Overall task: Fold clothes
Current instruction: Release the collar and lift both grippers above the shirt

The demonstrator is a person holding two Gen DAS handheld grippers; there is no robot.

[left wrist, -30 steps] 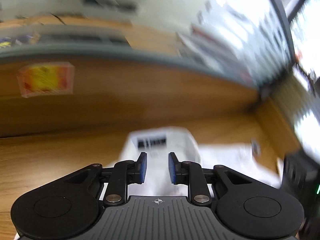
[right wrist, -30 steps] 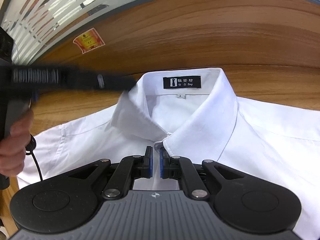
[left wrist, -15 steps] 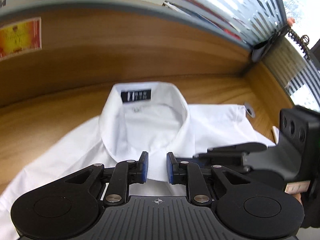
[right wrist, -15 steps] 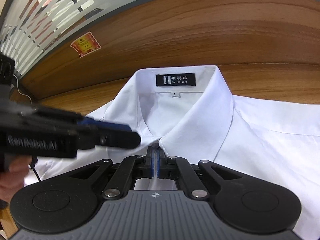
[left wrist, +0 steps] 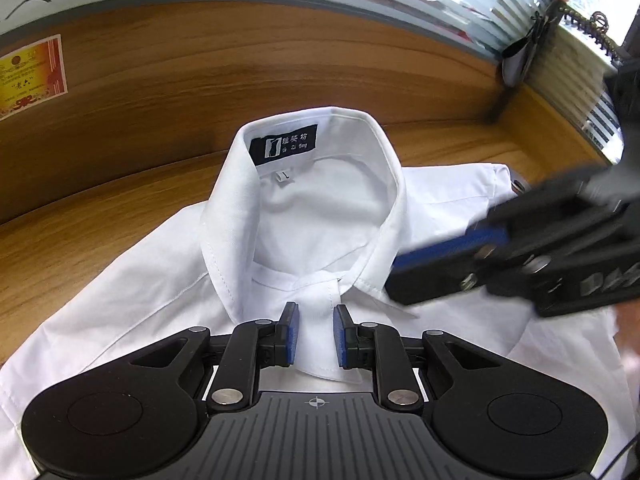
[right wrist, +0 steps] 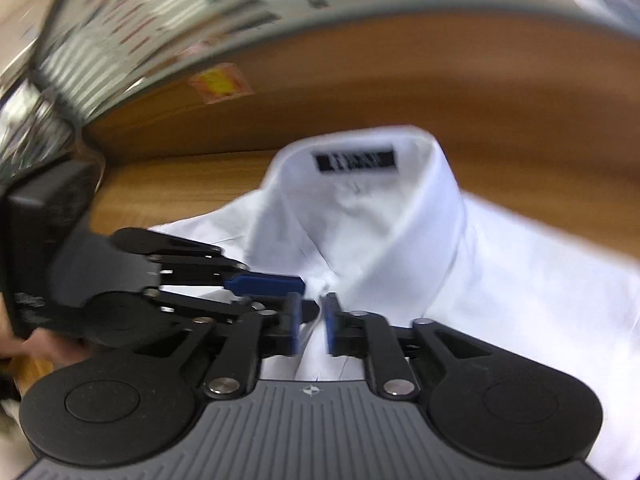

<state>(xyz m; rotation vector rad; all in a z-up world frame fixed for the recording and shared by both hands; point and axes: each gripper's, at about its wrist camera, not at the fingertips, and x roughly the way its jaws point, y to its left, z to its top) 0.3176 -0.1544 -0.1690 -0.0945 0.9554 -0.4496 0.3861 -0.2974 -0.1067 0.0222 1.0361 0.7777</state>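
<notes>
Right gripper (right wrist: 312, 320) jaws have just been opening off the white shirt (left wrist: 140, 320) placket; narrow gap, holding nothing. Left gripper (left wrist: 314, 334) moved in at the collar (left wrist: 228, 248), jaws slightly apart, straddling placket, not clamped. Shirt flat on wooden surface (left wrist: 80, 248); folding unstarted.

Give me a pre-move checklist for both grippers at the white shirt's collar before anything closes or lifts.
1. White cotton dress shirt lies flat, collar up, on the wooden table: ok.
2. Left gripper jaws apart, straddling the front placket without pinching it: ok.
3. Right gripper jaws have just been opening; placket sits between them, not clamped: ok.
4. Clearance between the two grippers: not ok, they crowd together at the collar.
5. Right wrist view sharp enough to aim: not ok, blurred.
6. Sleeves spread evenly: cannot tell.
</notes>
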